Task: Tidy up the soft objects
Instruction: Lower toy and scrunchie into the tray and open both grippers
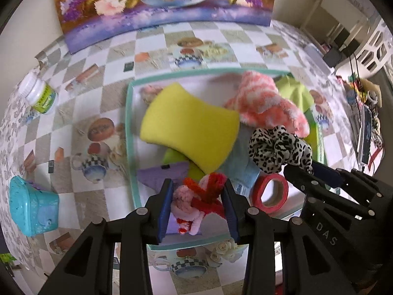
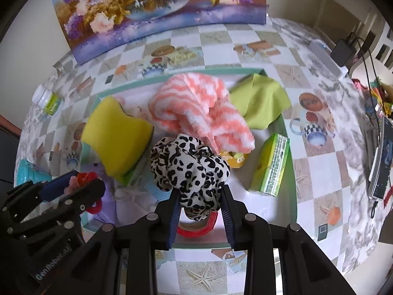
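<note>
Red-pink fuzzy toy clamped in left gripper, hanging over tray's near-left corner, yellow sponge just beyond. Right-wrist view: right gripper clamped on leopard scrunchie, above red tape roll at tray's near edge, w/ striped fluffy cloth farther back. Looks like drop-off step; next prob lower both, then release inside tray, clear of the rim.

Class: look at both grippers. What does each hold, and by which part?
Left gripper clamps a red-and-pink fuzzy bundle across its middle. Right gripper pinches the leopard-print scrunchie at its lower edge.
</note>
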`<state>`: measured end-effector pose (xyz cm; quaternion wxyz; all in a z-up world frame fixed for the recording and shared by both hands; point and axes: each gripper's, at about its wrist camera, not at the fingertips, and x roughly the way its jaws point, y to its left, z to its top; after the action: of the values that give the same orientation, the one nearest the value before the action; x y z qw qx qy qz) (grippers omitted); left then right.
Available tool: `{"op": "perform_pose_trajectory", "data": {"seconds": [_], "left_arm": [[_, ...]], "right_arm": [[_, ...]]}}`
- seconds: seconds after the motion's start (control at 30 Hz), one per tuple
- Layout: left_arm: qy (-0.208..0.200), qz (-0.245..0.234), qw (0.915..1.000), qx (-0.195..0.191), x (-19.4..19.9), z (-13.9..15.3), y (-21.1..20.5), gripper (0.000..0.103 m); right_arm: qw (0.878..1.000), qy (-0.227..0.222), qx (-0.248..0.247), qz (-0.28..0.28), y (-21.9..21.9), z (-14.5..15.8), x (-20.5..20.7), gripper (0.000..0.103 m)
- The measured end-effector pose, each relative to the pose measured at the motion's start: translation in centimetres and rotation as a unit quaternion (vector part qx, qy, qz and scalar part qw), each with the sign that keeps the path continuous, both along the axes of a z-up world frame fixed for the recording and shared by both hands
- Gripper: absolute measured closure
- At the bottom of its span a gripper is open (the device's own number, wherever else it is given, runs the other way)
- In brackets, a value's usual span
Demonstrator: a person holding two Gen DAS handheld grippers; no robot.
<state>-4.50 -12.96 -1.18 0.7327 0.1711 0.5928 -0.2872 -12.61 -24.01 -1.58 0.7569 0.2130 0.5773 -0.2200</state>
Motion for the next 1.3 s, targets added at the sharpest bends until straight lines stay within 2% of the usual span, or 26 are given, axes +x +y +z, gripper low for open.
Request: {"op": "perform_pose_trajectory", "data": {"seconds": [0.57, 0.7, 0.97, 1.13, 1.2, 1.27, 1.3], "left_arm": [[0.012, 0.0, 0.9999, 0.011, -0.1, -1.8, -0.2, 0.06], [0.017, 0.005, 0.9997, 0.013, 0.0, -2.2, -0.2, 0.049], [0.022, 0.007, 0.9997, 0.009, 0.1, -2.3, -0.2, 0.049], [0.025, 0.007, 0.9996, 0.007, 0.2, -2.1, -0.2, 0.048], [0.024, 0.008, 0.9997, 0.005, 0.3, -1.8, -0.2, 0.048], [0.022, 0.01, 0.9997, 0.002, 0.4, -1.5, -0.1, 0.047], [0.021, 0.011, 0.9997, 0.001, 0.5, -1.3, 0.0, 0.043]], "right_arm": [[1.0, 0.023, 0.007, 0.007, -0.3, -0.5, 0.8, 0.067], [0.999, 0.035, 0.009, 0.008, -0.4, -1.2, 1.0, 0.067], [0.998, 0.053, 0.021, 0.005, -0.6, -2.5, 0.9, 0.067], [0.998, 0.06, 0.021, 0.005, -0.7, -2.7, 1.0, 0.06], [0.998, 0.062, 0.017, 0.004, -0.7, -2.7, 1.0, 0.049], [0.998, 0.065, 0.011, 0.003, -0.8, -2.6, 1.1, 0.044], [0.998, 0.066, 0.01, 0.003, -0.8, -2.6, 1.2, 0.044]]}}
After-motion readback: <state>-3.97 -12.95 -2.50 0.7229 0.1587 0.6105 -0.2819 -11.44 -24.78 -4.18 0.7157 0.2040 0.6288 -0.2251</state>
